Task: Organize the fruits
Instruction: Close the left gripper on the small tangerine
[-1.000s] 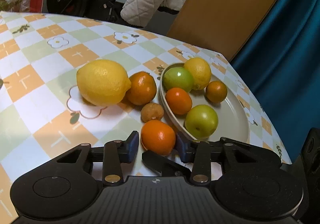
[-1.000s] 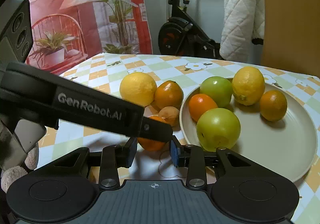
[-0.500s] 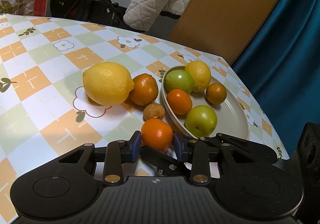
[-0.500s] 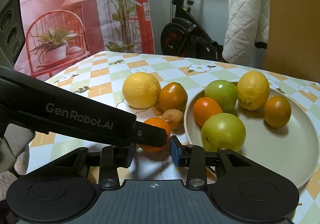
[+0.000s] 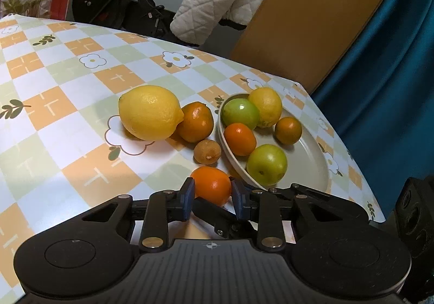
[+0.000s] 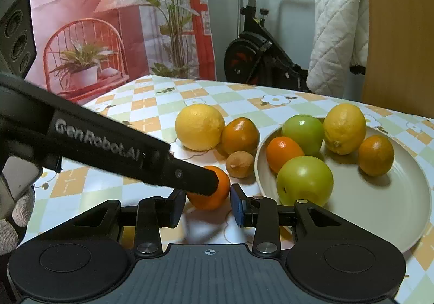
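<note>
My left gripper [image 5: 212, 197] is shut on a small orange [image 5: 212, 183] beside the beige plate [image 5: 312, 168]. The orange also shows in the right wrist view [image 6: 214, 193], with the left gripper's finger across it. My right gripper [image 6: 206, 205] is open and empty, just below that orange. On the plate [image 6: 379, 209] lie two green apples [image 6: 305, 180], a lemon [image 6: 344, 128] and two small oranges [image 6: 375, 151]. On the cloth lie a big lemon [image 5: 150, 113], a dark orange [image 5: 195, 122] and a small brown fruit [image 5: 207, 151].
The table has a checked flower cloth [image 5: 67, 128]. Its far edge meets a brown board [image 5: 312, 19] and a teal curtain [image 5: 393, 73]. An exercise bike [image 6: 257, 54] with a white quilt [image 6: 336, 33] stands behind the table.
The left gripper has closed on the small orange and risen a little with it. The right gripper has drawn slightly back and stays open.
</note>
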A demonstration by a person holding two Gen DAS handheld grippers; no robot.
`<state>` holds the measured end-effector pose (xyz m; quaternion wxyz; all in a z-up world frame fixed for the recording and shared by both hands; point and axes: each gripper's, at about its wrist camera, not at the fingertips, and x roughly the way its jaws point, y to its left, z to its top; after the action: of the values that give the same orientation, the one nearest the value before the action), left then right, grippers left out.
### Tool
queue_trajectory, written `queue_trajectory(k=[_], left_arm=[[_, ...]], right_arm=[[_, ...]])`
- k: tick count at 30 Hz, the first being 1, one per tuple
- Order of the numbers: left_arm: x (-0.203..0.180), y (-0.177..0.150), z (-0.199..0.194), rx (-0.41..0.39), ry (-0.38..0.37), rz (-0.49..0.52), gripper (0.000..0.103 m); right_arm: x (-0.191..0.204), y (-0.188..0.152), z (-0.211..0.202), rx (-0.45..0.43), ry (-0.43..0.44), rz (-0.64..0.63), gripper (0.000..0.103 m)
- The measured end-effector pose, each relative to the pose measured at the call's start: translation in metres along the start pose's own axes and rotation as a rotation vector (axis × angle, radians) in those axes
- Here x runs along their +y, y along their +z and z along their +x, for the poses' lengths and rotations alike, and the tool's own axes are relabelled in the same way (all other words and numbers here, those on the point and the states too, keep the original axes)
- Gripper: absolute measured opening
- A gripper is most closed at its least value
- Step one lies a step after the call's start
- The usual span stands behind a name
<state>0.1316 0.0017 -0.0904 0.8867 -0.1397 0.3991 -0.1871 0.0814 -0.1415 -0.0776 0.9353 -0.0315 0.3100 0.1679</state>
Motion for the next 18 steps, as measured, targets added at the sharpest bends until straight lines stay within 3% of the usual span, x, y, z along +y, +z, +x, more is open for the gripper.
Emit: queue_trajectory(k=[15,18], left_arm=[[0.004,0.002,0.005,0.015,-0.006,-0.029,0.031],[0.001,0.003,0.002,0.008,0.0,-0.016,0.031]], right_arm=[[0.005,0.003,0.011,0.052,-0.009,-0.011,0.037],[0.003,0.003,0.008,0.037,-0.006,0.002,0.032]])
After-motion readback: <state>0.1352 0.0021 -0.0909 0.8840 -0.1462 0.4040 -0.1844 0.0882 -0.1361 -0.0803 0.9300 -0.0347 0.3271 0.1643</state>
